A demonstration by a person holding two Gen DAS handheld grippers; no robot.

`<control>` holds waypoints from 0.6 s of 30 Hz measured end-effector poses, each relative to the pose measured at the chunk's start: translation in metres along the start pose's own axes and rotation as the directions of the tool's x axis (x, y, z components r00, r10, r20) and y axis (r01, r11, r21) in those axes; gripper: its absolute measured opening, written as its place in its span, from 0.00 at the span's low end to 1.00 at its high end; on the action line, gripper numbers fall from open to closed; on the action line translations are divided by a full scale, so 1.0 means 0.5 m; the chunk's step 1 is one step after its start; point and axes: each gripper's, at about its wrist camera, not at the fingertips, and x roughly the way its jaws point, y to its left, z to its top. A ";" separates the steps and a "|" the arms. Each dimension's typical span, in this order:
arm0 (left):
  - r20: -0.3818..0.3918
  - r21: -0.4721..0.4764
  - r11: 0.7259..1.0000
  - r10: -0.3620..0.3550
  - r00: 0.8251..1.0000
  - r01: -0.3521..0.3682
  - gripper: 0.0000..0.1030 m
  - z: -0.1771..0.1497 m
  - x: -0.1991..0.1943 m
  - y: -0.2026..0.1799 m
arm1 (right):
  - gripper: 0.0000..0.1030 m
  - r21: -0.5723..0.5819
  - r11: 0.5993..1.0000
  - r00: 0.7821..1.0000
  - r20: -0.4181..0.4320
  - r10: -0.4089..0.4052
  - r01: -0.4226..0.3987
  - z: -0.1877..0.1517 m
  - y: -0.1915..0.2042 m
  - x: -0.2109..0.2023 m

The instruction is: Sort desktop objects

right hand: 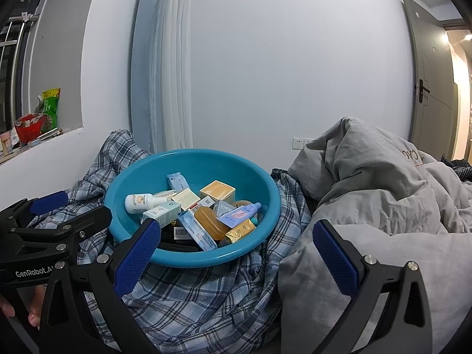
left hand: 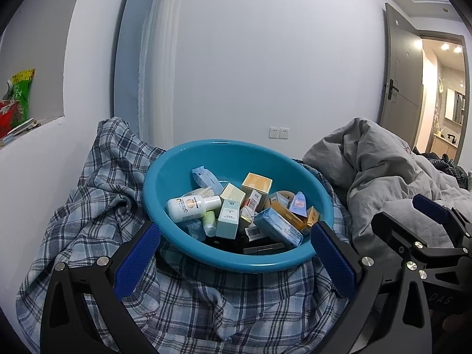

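precariously, a full blue basin (left hand: pixel 236 159) sits tilted on rumpled plaid cloth (left hand: pixel 88 206); both grippers, left (left hand: pixel 236 253) and right (right hand: pixel 236 253), gape empty, so a nudge might tip it.

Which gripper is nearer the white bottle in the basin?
Left. The left gripper straddles the basin's near rim, just short of the white bottle. The right gripper hangs farther right, over the basin's right side and the grey quilt.
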 end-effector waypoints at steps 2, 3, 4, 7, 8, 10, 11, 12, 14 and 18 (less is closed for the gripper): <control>-0.001 0.000 1.000 0.000 1.000 0.000 1.00 0.000 0.000 0.000 | 1.00 -0.001 1.000 1.000 0.000 -0.001 0.001 0.000 0.000 0.000; -0.001 -0.001 1.000 -0.001 1.000 0.001 1.00 0.000 0.000 0.000 | 1.00 -0.002 1.000 1.000 0.000 -0.002 0.002 0.000 0.001 0.000; -0.002 -0.002 1.000 -0.001 1.000 0.001 1.00 0.000 -0.001 0.000 | 1.00 -0.001 1.000 1.000 -0.001 -0.001 0.001 0.000 0.000 0.001; 0.000 0.000 1.000 0.000 1.000 0.000 1.00 0.000 -0.001 0.000 | 1.00 -0.001 1.000 1.000 -0.002 0.000 0.000 0.000 0.000 0.002; 0.002 0.000 1.000 0.001 1.000 -0.001 1.00 0.000 -0.002 0.000 | 1.00 -0.001 1.000 1.000 -0.003 0.000 0.000 0.000 0.000 0.002; 0.006 0.003 1.000 0.002 1.000 -0.002 1.00 0.000 -0.002 0.000 | 1.00 -0.001 1.000 1.000 -0.002 0.001 -0.001 0.000 0.000 0.002; 0.007 0.004 1.000 0.003 1.000 -0.003 1.00 0.000 -0.002 0.001 | 1.00 0.001 1.000 1.000 -0.002 0.003 -0.003 -0.001 0.000 0.001; 0.006 0.004 1.000 0.003 1.000 -0.003 1.00 0.000 -0.002 0.001 | 1.00 0.001 1.000 1.000 -0.002 0.004 -0.004 0.000 0.000 0.003; 0.003 0.004 1.000 0.002 1.000 -0.002 1.00 0.001 -0.002 0.001 | 1.00 -0.001 1.000 1.000 -0.002 0.003 -0.003 -0.001 0.000 0.004; 0.001 0.004 1.000 0.001 1.000 -0.001 1.00 0.001 -0.001 0.003 | 1.00 -0.003 1.000 1.000 -0.007 0.002 -0.002 -0.001 0.000 0.005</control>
